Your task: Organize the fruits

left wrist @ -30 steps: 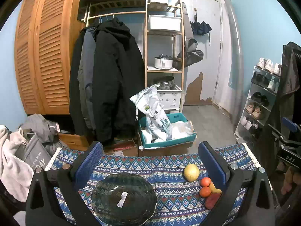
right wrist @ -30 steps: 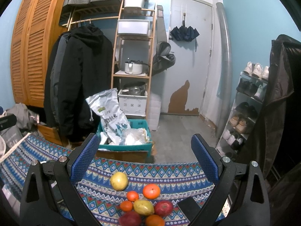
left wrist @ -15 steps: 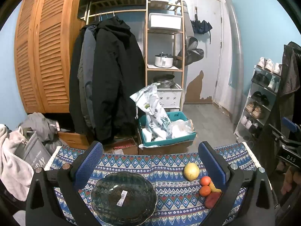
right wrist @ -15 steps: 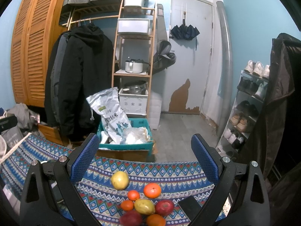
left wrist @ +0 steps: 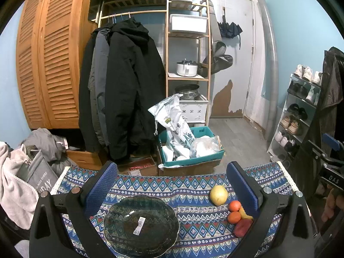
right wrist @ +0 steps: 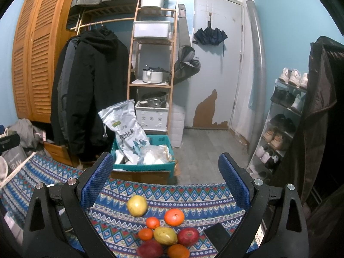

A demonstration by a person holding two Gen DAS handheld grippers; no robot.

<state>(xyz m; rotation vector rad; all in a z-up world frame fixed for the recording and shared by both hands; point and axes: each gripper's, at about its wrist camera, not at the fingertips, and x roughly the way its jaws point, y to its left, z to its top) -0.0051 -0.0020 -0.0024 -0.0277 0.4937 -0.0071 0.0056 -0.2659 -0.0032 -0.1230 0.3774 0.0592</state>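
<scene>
A dark glass plate [left wrist: 140,225] with a white sticker lies on the patterned blue tablecloth [left wrist: 193,187], below my open, empty left gripper [left wrist: 171,185]. A yellow-green round fruit [left wrist: 218,195], small oranges [left wrist: 234,206] and a red fruit [left wrist: 242,227] lie to its right. In the right wrist view the yellow-green fruit [right wrist: 137,205], a large orange [right wrist: 174,217], small oranges [right wrist: 152,222], a mango [right wrist: 165,235] and a red apple [right wrist: 188,236] lie clustered under my open, empty right gripper [right wrist: 165,180].
A dark phone [right wrist: 217,236] lies on the cloth right of the fruit. Beyond the table's far edge stand a teal box with bags [left wrist: 189,148], hanging coats [left wrist: 122,90], a wooden shelf [left wrist: 187,64] and a shoe rack [left wrist: 301,107]. The other gripper [left wrist: 331,167] shows at right.
Both views have shifted only very slightly; the fruit and plate have not moved. Both grippers stay open.
</scene>
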